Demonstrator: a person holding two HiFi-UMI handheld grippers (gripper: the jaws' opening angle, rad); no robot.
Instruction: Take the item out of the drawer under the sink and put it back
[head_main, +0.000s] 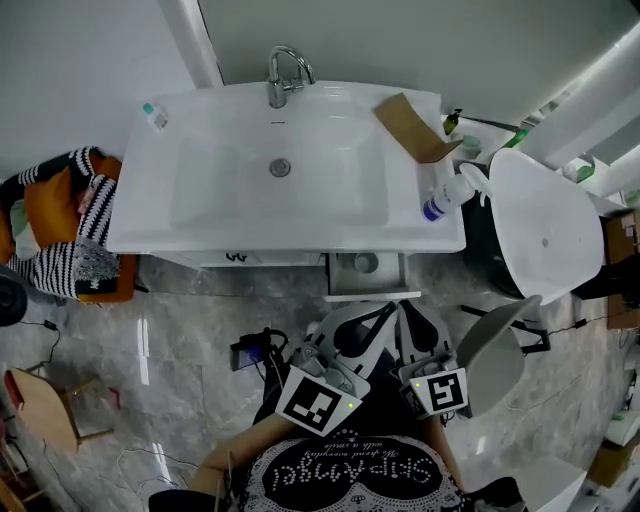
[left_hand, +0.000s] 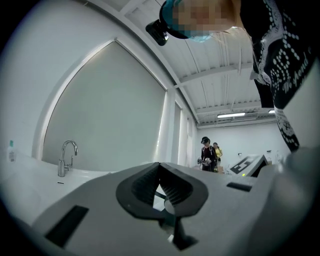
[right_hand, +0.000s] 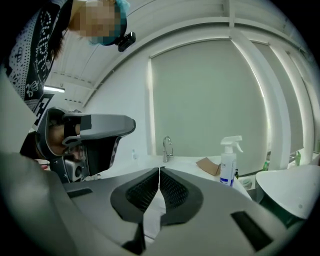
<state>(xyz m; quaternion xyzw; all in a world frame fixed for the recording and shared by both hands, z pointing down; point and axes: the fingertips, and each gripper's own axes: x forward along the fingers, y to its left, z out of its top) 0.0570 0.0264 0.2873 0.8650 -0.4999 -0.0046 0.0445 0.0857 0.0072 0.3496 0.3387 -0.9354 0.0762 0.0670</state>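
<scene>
Under the white sink (head_main: 200, 215) a small drawer (head_main: 372, 295) stands pulled out, with a round grey item (head_main: 366, 263) lying inside it. Both grippers are held in front of the drawer, below the sink's edge and apart from it. My left gripper (head_main: 358, 322) (left_hand: 159, 165) has its ribbed pads meeting at the tips with nothing between them. My right gripper (head_main: 415, 325) (right_hand: 159, 169) is shut the same way and holds nothing. In both gripper views the sink top and the faucet (left_hand: 66, 156) (right_hand: 167, 148) lie ahead at about jaw height.
A spray bottle (head_main: 445, 200) (right_hand: 229, 160) and a piece of cardboard (head_main: 415, 128) sit on the sink's right end. A white toilet (head_main: 545, 225) stands to the right, striped fabric on an orange seat (head_main: 70, 220) to the left. Two people (left_hand: 207, 154) stand far off.
</scene>
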